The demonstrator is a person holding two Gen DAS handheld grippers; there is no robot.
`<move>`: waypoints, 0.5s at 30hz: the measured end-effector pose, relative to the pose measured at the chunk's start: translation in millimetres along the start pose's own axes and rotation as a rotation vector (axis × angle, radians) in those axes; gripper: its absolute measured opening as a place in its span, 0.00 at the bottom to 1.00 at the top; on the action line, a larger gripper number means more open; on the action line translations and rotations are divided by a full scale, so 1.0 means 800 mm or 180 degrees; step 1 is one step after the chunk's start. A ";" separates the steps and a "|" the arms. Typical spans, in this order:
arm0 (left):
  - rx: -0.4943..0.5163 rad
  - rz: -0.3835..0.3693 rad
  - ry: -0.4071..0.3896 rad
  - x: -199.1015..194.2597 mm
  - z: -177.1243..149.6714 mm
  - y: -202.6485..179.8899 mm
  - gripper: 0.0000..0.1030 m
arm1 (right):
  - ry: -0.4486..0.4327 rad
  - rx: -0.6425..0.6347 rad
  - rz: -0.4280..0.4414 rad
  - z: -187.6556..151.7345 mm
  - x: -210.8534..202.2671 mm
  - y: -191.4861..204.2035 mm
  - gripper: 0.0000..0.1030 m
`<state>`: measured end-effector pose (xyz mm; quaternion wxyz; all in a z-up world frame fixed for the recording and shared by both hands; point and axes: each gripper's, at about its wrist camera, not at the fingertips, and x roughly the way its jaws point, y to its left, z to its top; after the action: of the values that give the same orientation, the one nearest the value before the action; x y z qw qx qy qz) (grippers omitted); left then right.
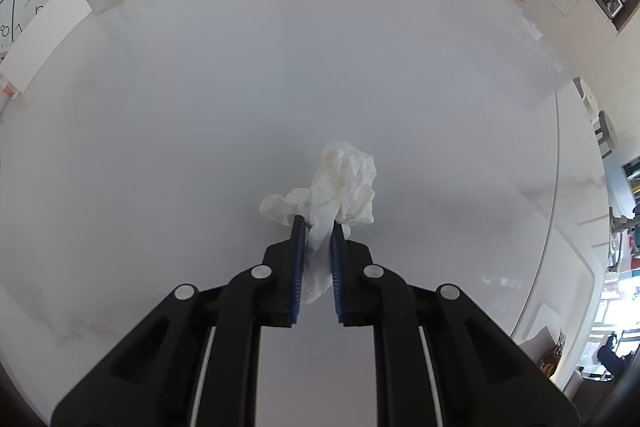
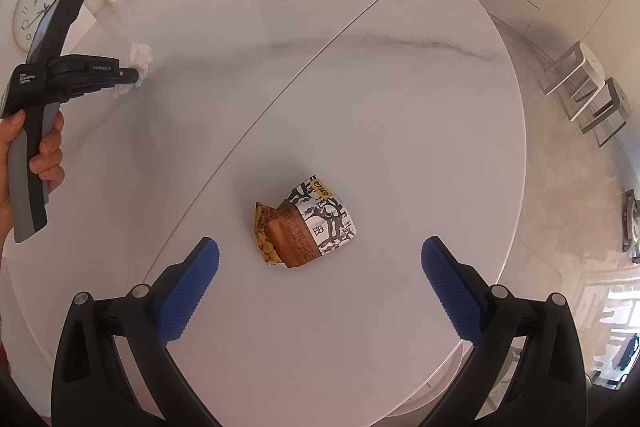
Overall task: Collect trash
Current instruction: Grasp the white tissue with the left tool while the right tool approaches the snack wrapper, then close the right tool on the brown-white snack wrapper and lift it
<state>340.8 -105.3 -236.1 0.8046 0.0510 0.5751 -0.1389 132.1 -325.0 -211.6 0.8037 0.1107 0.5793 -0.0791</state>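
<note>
Left gripper [image 1: 316, 227] pinches crumpled tissue [image 1: 344, 183]; right gripper [image 2: 320, 255], spread, frames snack wrapper [image 2: 306, 227].

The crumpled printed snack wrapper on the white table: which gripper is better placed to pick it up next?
The right gripper. Its jaws stand open on either side of the crumpled printed snack wrapper, just short of it. The left gripper is shut on the crumpled white tissue, so it is occupied.

Crumpled paper tissue [image 1: 344, 183] on glossy marble-look table [image 1: 200, 107].
</note>
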 end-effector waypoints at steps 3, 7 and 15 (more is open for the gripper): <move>-0.0010 -0.0008 -0.0050 -0.011 -0.004 0.009 0.12 | 0.0013 0.0015 0.0018 0.000 0.001 -0.003 0.98; 0.0010 -0.0021 -0.0097 -0.027 -0.013 0.020 0.11 | -0.0006 0.0001 0.0001 0.000 0.000 -0.001 0.98; -0.0081 -0.0273 -0.0094 -0.065 -0.050 0.045 0.11 | -0.0114 -0.0100 0.0143 -0.001 -0.001 0.004 0.98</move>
<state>299.0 -52.4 -203.5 0.8068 0.0140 0.5666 -0.1667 131.7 -321.9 -210.7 0.8171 0.1097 0.5633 -0.0540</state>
